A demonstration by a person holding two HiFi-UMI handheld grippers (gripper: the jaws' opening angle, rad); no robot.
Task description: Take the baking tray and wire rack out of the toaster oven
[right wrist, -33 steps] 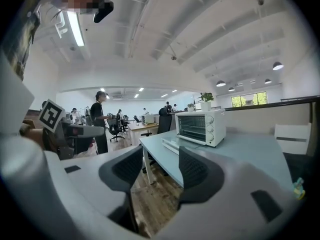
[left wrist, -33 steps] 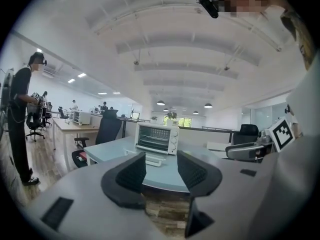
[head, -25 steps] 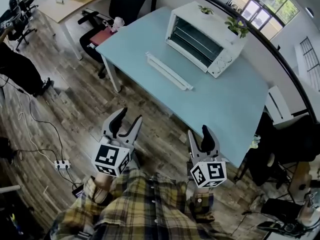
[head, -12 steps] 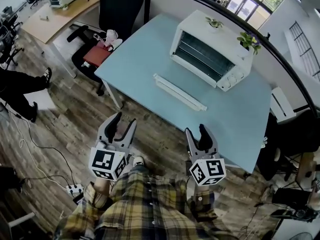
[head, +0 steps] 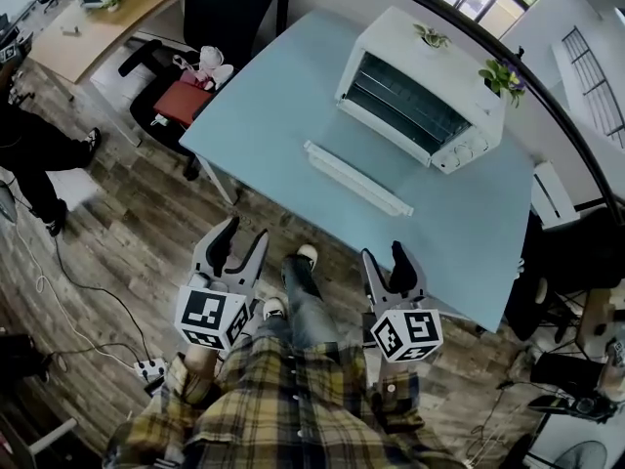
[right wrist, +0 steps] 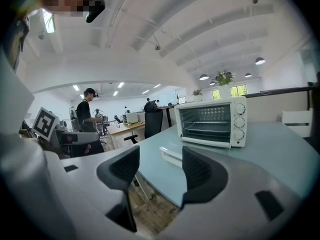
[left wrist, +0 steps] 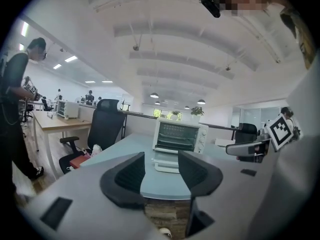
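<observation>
The white toaster oven (head: 420,91) stands at the far side of the pale blue table (head: 283,115) with its front open. Wire shelves (right wrist: 210,126) show inside it. A long white part (head: 356,177), which looks like the let-down door, lies in front of it. My left gripper (head: 234,247) and right gripper (head: 391,267) hang over the wooden floor, short of the table's near edge. Both are open and hold nothing. The right jaws have just been opening, with nothing between them. The oven (left wrist: 180,136) sits straight ahead between the left jaws.
A black office chair (head: 220,8) with a red thing on its seat stands at the table's far left corner. A person (head: 29,154) stands on the floor at the left. A power strip (head: 151,367) lies near my feet. Two small plants (head: 503,74) top the oven.
Both grippers have come closer to the table, which now fills more of the head view. A leg and shoe have stepped into view between the grippers. The right jaws stand a little wider.
</observation>
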